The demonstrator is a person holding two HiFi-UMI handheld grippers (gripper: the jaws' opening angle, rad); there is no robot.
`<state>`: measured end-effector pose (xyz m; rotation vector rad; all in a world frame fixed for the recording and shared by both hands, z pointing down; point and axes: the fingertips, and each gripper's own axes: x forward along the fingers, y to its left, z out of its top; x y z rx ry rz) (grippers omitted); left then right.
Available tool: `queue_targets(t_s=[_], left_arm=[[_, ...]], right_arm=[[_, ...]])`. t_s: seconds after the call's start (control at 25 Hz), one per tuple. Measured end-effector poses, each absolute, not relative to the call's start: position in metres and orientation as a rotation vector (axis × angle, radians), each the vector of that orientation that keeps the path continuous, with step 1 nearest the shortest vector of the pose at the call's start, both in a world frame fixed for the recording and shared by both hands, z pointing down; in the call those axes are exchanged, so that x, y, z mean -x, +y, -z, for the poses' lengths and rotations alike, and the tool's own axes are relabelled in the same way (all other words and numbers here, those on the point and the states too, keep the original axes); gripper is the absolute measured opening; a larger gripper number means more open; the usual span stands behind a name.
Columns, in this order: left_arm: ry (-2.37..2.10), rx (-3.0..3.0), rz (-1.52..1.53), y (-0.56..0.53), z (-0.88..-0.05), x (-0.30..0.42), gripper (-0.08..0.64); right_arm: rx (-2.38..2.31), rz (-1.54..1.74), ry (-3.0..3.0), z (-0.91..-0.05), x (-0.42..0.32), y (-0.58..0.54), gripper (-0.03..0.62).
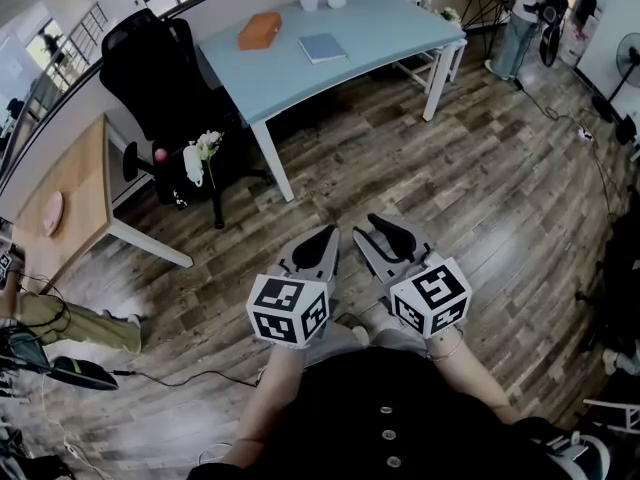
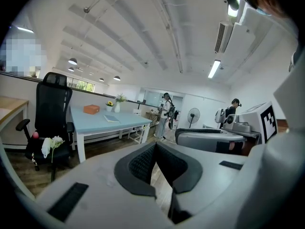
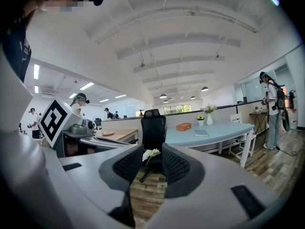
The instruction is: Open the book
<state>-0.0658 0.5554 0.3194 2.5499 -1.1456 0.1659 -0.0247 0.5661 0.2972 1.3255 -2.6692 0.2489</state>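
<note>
On the far blue bench [image 1: 400, 28], well apart from both grippers, the book [image 1: 322, 47] lies closed: approach first, then lift its free edge with the empty, slightly parted right gripper [image 1: 364, 225], the left gripper [image 1: 331, 232] being closed and empty; only the head view shows it from above, the 2 gripper views edge-on.

Bright, even indoor light from ceiling lamps [image 2: 214, 68]; strong fisheye warping at edges, dark corners.
</note>
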Motion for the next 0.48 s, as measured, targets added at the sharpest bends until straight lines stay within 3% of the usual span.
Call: queue_targets(t_s=[0.24,0.48], left_arm=[[-1.152,-2.522,-0.164,0.559,-0.326,0.061,0.012],[-1.148,-2.511,-0.162,0.552,-0.329,0.058,0.012]], right_arm=[[-1.347,-0.258,-2.650,-0.302,0.015,0.569,0.208],[-1.357,-0.285,-2.642,-0.307,0.009,0.564,0.216]])
